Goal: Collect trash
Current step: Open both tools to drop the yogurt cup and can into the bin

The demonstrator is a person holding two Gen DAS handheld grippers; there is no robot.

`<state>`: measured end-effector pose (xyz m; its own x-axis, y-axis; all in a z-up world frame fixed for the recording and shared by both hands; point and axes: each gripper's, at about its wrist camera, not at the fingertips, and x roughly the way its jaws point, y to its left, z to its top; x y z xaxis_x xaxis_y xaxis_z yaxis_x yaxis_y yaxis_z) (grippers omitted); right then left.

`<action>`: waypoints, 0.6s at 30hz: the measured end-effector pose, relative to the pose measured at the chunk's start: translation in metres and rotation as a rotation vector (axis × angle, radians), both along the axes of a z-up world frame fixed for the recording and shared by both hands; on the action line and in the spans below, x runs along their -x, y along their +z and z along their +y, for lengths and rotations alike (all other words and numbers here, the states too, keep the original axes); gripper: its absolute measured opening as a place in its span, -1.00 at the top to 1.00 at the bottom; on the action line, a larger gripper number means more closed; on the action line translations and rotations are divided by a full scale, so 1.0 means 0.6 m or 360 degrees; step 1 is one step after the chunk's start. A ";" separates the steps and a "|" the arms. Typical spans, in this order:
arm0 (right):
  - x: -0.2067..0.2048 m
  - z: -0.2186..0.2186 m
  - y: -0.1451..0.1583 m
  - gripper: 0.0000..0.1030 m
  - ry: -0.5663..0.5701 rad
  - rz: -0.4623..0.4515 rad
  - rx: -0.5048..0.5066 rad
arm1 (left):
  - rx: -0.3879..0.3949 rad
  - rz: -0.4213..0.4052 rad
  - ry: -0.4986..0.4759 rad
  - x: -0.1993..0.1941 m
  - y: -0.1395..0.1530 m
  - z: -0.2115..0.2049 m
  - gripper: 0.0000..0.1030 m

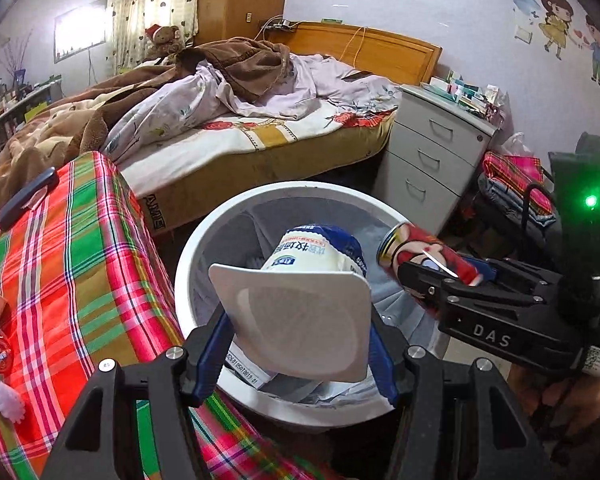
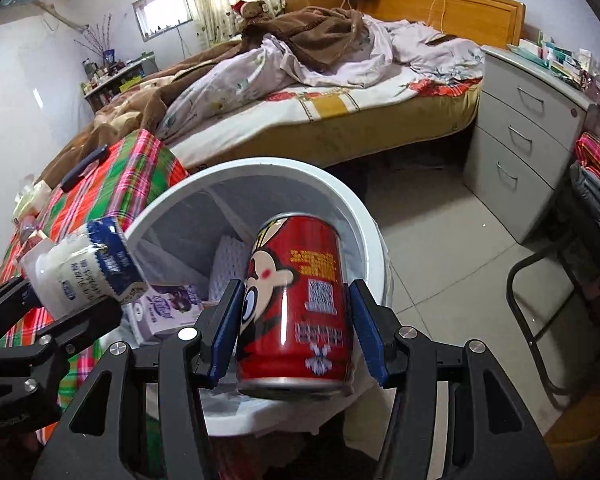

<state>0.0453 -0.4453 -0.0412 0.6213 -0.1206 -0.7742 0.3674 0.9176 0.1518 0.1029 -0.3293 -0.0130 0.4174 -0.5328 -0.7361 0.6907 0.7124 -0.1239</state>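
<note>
A: Cup first, from the left wrist camera. Your left gripper (image 1: pixel 300 344) clamps the white yogurt cup (image 1: pixel 306 312) between its blue pads; you see its flat bottom towards the lens, and its mouth points down into the white bin (image 1: pixel 204 236). The cup hangs over the bin opening, not beside it. At the right side your right gripper (image 1: pixel 432 284) holds the red can (image 1: pixel 424 256) over the far rim.

B: So do you let go now?

A: I think you can, but make it clean. Keep the cup over the middle of the bin, away from the plaid cloth (image 1: pixel 80 240) at the left, then open the pads fully so the cup does not stick on one of them.

B: And the right wrist camera?

A: There your right gripper (image 2: pixel 296 340) grips the red can (image 2: pixel 296 304) by its sides, upright between the pads, with the bin (image 2: pixel 364 216) directly behind and under it. Inside lie a purple carton (image 2: pixel 168 308) and a white foam piece (image 2: pixel 228 264). Your left gripper with the yogurt cup (image 2: pixel 80 272) sits at the left rim.

B: Any risk?

A: The can is near the right rim, in my judgement. Bring it a little inward before you release, otherwise it may hit the rim and roll on the tiled floor (image 2: pixel 440 248).
</note>
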 end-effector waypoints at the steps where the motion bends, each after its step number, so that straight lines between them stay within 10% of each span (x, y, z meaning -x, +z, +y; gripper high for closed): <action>1: -0.001 -0.003 -0.002 -0.06 0.0004 0.0000 0.0001 | 0.0005 -0.0002 0.0004 -0.001 0.000 0.001 -0.19; 18: 0.014 0.016 0.021 -0.19 0.0026 -0.0085 0.0008 | 0.0094 -0.0024 0.0134 -0.001 0.025 0.070 -0.26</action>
<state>0.0372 -0.4355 -0.0286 0.6637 -0.1141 -0.7393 0.3440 0.9241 0.1662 0.1034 -0.2873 0.0018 0.4734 -0.5376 -0.6977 0.6306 0.7599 -0.1576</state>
